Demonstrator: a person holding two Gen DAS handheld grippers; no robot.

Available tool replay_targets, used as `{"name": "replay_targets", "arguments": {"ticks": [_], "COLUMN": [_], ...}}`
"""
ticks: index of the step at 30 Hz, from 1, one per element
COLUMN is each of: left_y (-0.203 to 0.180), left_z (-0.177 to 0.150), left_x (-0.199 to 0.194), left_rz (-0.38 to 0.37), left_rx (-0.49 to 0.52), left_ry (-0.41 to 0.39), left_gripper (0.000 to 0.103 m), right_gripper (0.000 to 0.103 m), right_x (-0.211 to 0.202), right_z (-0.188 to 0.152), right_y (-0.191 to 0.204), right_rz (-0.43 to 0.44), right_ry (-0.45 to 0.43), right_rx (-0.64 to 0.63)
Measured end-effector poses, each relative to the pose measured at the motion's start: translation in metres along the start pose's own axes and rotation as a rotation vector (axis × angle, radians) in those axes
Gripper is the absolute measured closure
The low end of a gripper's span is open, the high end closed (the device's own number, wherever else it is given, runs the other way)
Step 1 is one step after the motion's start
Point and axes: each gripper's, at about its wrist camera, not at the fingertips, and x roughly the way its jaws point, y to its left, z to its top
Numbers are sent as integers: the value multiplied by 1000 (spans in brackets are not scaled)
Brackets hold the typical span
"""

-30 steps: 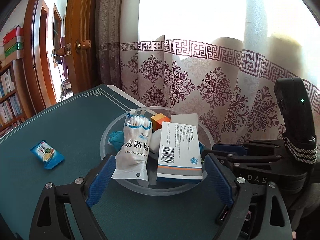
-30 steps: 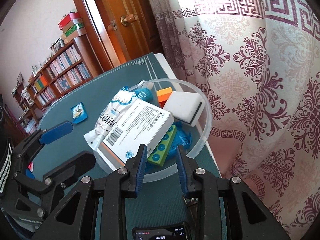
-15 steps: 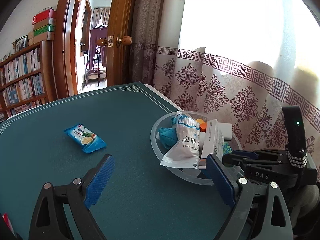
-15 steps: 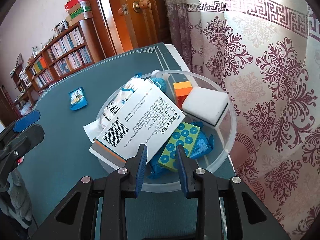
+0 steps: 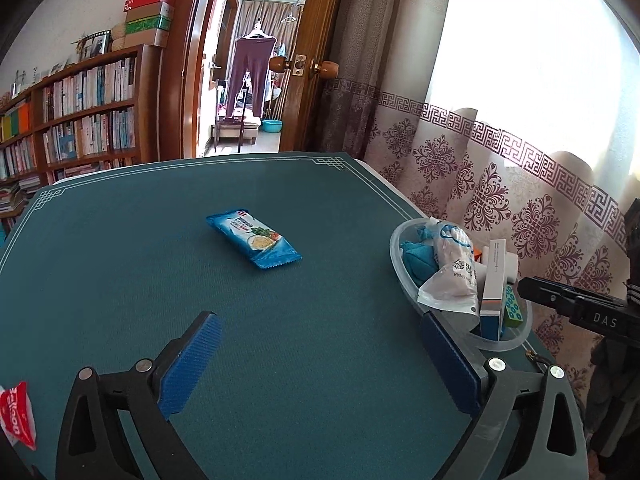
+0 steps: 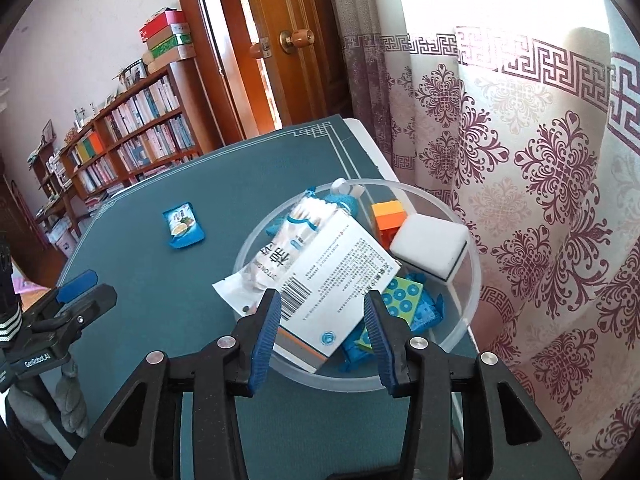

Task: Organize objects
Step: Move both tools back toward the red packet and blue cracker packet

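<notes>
One item left outside the container: blue snack packet [image 5: 253, 239], flat on the green desk [image 5: 120, 280], near the middle, well apart from the clear bowl [image 6: 464, 320] at the right edge by the curtain [image 6: 520, 160].

Step in hand, as judged: collection of the last loose items into the bowl. Left gripper [image 5: 316, 364] above the desk, aimed toward the snack packet, jaws wide open, nothing between them. Right gripper [image 6: 322, 332] over the near rim of the bowl, jaws parted, empty, just above the corner of the white box [image 6: 336, 280]; contact with the box not determinable.

Next move, as judged: advance of the left gripper to the snack packet, jaws straddling its short width, low approach because of the flat, thin wrapper; closure firm enough against slip of the glossy film; then transfer to the bowl. Little free room in the bowl, so placement on top of the pile likely.

Bowl contents:
- white box with barcode, on top, leaning on the pile;
- cotton swab bag [image 6: 292, 240], partly under the box, one end over the rim;
- white sponge [image 6: 430, 246] at the curtain side;
- orange block [image 6: 386, 216] beside the sponge;
- green studded block [image 6: 400, 294] under the box;
- blue wrappers [image 6: 424, 314] at the bottom.

Red packet [image 5: 16, 414] at the near left edge of the desk, partly out of view.
</notes>
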Motion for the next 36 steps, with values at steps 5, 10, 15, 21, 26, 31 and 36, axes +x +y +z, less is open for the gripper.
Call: {"name": "replay_targets", "arguments": {"ticks": [5, 10, 15, 21, 26, 31, 36], "left_y": [26, 52, 81, 117, 150, 180, 203], "left_z": [-7, -16, -24, -37, -49, -62, -77], "left_x": [-9, -25, -48, -77, -97, -93, -81], "left_rz": [53, 125, 200, 313, 426, 525, 541], "left_rx": [-52, -88, -120, -176, -231, -302, -369], "left_ry": [0, -13, -33, -52, -63, 4, 74], "left_gripper": [1, 1, 1, 1, 1, 1, 1], "right_gripper": [58, 58, 57, 56, 56, 56, 56], "right_x": [8, 18, 31, 50, 64, 76, 89], "right_z": [3, 2, -1, -10, -20, -27, -29], "right_y": [36, 74, 113, 147, 168, 180, 182], "right_rz": [59, 123, 174, 228, 255, 262, 247], "right_ry": [6, 30, 53, 100, 142, 171, 197], "right_rx": [-55, -106, -165, -197, -213, -225, -216]}}
